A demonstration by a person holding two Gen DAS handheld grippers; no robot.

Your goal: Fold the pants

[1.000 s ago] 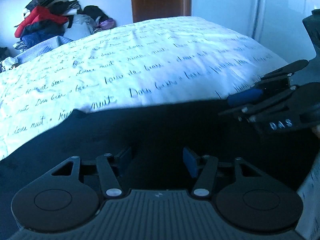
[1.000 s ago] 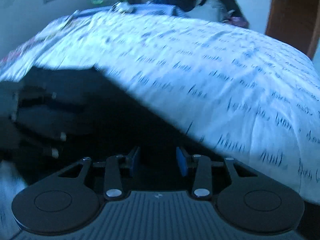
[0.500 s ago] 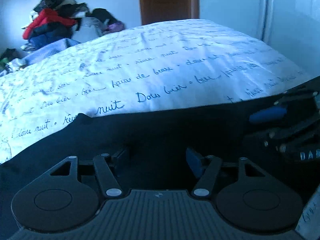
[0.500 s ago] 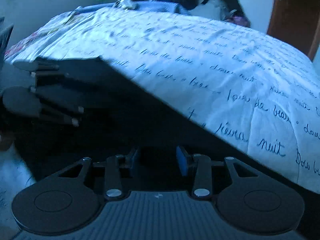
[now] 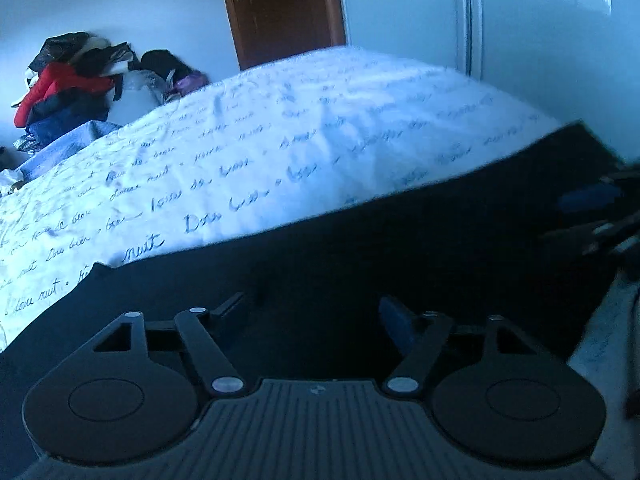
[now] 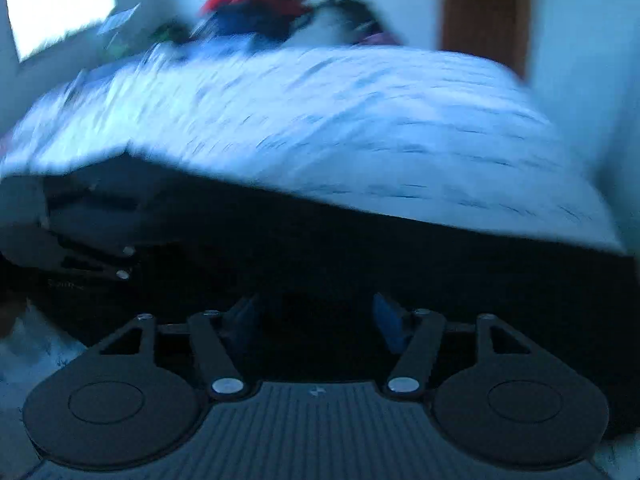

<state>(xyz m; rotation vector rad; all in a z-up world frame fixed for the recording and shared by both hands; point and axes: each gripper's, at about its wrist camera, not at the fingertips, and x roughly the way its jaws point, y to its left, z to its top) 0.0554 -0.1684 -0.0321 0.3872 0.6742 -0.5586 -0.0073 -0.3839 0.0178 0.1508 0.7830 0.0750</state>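
Observation:
The black pants (image 5: 360, 264) lie flat across the near side of the bed, dark and almost without detail. My left gripper (image 5: 312, 312) hovers low over them, its jaws opening and wide apart, the pads pressing on nothing. It shows again at the left edge of the right wrist view as left gripper (image 6: 80, 236). My right gripper (image 6: 316, 316) is also low over the pants (image 6: 360, 248), jaws opening, with only dark cloth seen below the gap. From the left wrist view, the right gripper (image 5: 592, 208) sits at the far right edge. The right wrist view is motion-blurred.
The bed (image 5: 280, 148) has a white sheet with blue handwriting print beyond the pants. A pile of clothes (image 5: 68, 80) is heaped at its far corner. A brown door (image 5: 280, 8) and a white wall stand behind. A bright window (image 6: 60, 4) is at the far left.
Both grippers' jaws have spread wider. The two grippers have drawn apart sideways over the pants; the right one has slid to the edge of the left wrist view. The right wrist view has blurred.

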